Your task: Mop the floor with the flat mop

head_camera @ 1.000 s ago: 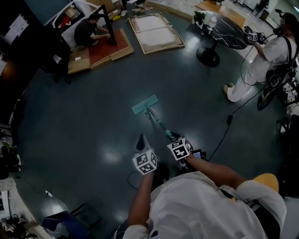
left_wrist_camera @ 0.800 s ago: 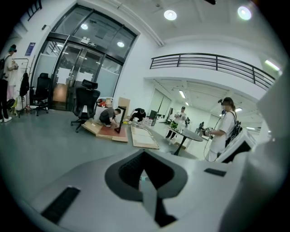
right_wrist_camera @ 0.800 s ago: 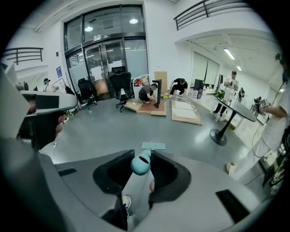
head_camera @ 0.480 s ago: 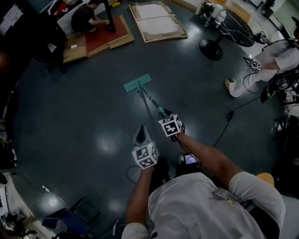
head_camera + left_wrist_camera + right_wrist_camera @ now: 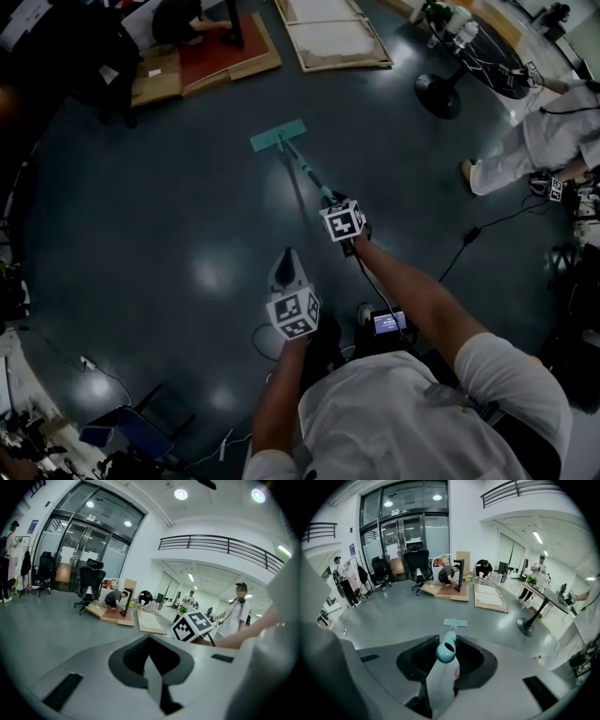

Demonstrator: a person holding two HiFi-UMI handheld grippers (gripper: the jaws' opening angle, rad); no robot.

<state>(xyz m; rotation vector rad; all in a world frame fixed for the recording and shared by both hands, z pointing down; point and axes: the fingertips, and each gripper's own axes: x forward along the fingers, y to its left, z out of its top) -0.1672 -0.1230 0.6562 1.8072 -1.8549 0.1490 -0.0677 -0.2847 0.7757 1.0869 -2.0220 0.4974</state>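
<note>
The flat mop's teal head [image 5: 277, 135] lies flat on the dark floor ahead of me, and its thin handle [image 5: 305, 169] slants back to my right gripper [image 5: 330, 200]. In the right gripper view the right gripper [image 5: 449, 660] is shut on the handle, with the teal handle end [image 5: 446, 651] sticking up between the jaws and the mop head [image 5: 455, 622] beyond. My left gripper [image 5: 286, 255] hangs closer to my body, left of the handle and apart from it. In the left gripper view the left gripper [image 5: 150, 660] is shut with nothing in it.
Wooden panels [image 5: 337, 33] and a red mat [image 5: 211, 52] with a kneeling person [image 5: 183, 19] lie beyond the mop. A round pedestal table [image 5: 487, 56] and a person in white [image 5: 553, 131] are at the right. A black cable [image 5: 464, 244] crosses the floor there.
My right arm has stretched forward, and the mop head has slid away from me towards the panels and mat. The left gripper has stayed near my body.
</note>
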